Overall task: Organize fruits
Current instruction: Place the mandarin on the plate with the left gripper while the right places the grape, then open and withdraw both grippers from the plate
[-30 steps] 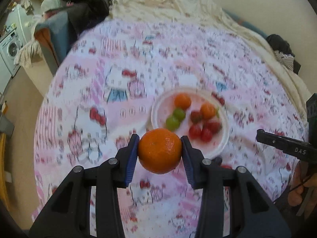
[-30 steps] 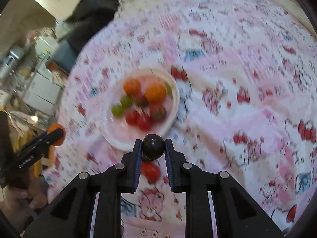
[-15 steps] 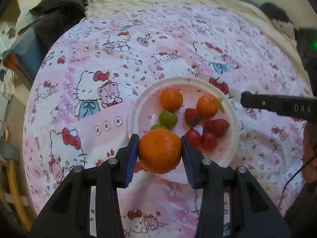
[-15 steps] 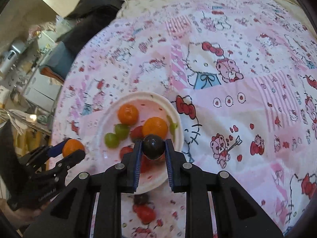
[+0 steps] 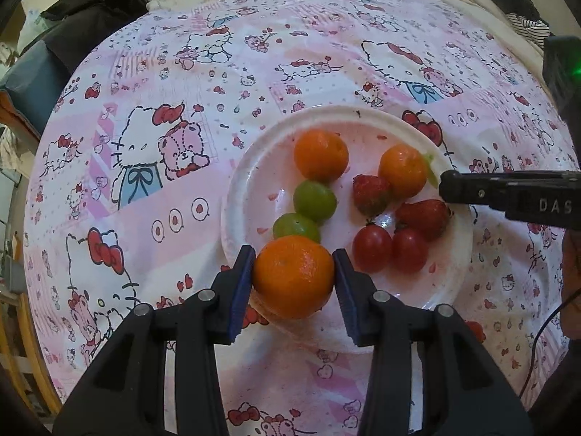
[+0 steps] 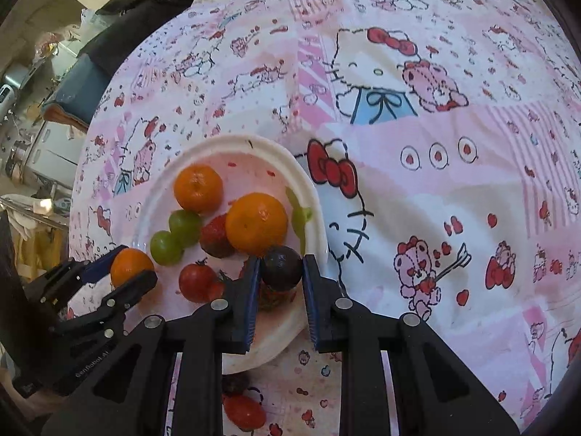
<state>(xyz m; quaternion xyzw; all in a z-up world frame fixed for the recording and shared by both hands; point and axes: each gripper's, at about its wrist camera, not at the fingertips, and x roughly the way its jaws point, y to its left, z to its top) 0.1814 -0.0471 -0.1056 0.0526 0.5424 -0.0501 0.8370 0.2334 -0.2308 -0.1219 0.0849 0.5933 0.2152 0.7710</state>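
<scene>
Now both grippers hang over the plate (image 5: 254, 167): left gripper (image 5: 293, 279) clamps an orange (image 5: 293, 276), right gripper (image 6: 281, 270) a dark grape (image 6: 281, 267).

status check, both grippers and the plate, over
Left gripper shut on tangerine, over plate edge. Right gripper shut on dark grape, over plate. Nothing blocking.

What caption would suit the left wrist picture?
Left gripper holds a tangerine over a white plate of fruit.
</scene>
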